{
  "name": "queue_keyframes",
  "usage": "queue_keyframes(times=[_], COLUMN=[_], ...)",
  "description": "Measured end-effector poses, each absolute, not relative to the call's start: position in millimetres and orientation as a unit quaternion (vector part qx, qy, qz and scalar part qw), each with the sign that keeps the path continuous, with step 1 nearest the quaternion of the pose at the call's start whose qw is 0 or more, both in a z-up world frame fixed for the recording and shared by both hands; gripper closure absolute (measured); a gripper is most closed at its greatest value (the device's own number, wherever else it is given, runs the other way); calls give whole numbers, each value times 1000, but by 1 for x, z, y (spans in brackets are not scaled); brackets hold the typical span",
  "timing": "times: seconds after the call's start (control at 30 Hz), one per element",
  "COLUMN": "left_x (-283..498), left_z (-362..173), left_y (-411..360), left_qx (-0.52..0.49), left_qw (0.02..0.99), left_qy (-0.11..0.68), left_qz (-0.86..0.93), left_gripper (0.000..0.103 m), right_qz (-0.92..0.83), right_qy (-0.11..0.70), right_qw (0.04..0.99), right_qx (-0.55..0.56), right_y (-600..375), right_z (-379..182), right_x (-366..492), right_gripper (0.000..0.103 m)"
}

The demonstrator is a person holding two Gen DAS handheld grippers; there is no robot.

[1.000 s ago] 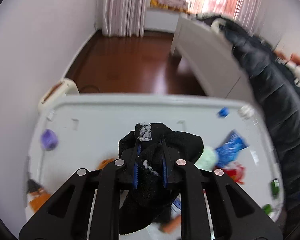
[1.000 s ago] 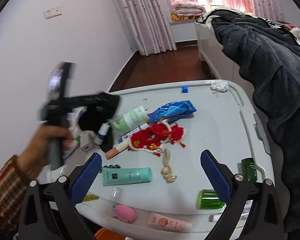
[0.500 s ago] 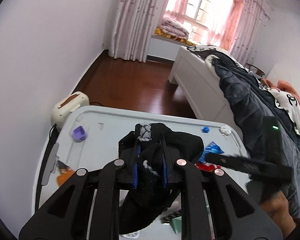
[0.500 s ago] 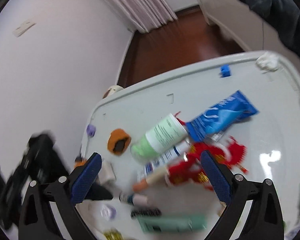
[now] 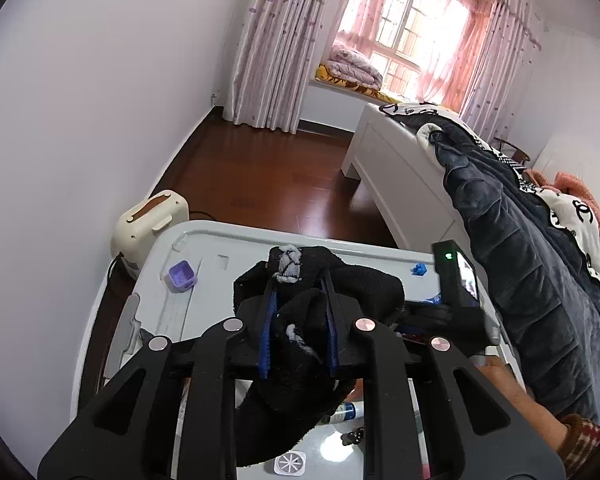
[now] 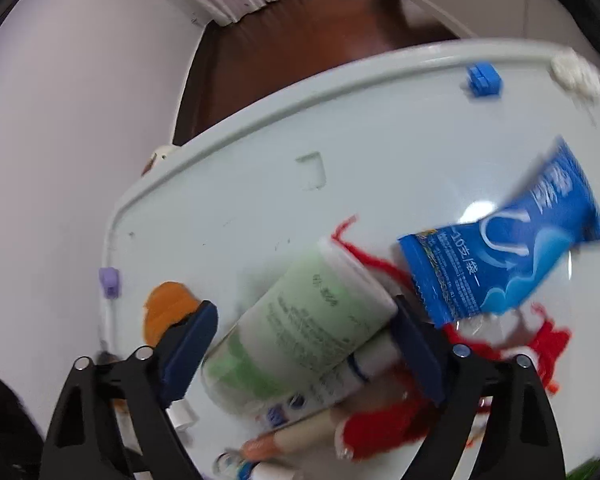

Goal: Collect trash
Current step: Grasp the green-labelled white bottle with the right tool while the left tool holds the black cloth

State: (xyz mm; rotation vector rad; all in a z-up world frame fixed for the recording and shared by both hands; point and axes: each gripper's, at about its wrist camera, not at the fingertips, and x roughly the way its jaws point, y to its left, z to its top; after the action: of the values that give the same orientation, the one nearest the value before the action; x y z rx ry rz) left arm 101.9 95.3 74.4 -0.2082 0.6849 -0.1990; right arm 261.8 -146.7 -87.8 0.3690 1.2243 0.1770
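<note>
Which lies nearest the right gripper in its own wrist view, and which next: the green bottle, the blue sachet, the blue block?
1. Green bottle: between the open jaws of the right gripper.
2. Blue sachet: right, just beyond.
3. Blue block: far edge, upper right.

"10克/袋" on blue sachet point(image 6: 508, 256)
</note>
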Motion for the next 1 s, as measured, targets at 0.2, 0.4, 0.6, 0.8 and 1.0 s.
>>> queue_keyframes(times=[0.2, 0.4, 0.6, 0.8, 1.0], left_x=[103, 105, 105, 104, 104], left_z=[73, 72, 71, 72, 72], left_y=[95, 97, 98, 102, 108], left_qx=[-110, -118, -117, -121, -124], left_qw=[928, 927, 926, 927, 927], left_qy=[339, 340, 342, 340, 339], left_qz=[-107, -105, -106, -102, -100], left_gripper=[85, 84, 84, 84, 84], right_qz=[135, 158, 140, 113, 132], right_qy=[548, 553, 571, 567, 537], right_qw=[812, 805, 786, 811, 833], right_qx=[152, 146, 189, 88, 17], right_y=[-128, -118, -114, -79, -55], right_z=[-78, -69, -91, -88, -83], right_x=[254, 250, 252, 242, 226], right_gripper=[42, 47, 38, 27, 47])
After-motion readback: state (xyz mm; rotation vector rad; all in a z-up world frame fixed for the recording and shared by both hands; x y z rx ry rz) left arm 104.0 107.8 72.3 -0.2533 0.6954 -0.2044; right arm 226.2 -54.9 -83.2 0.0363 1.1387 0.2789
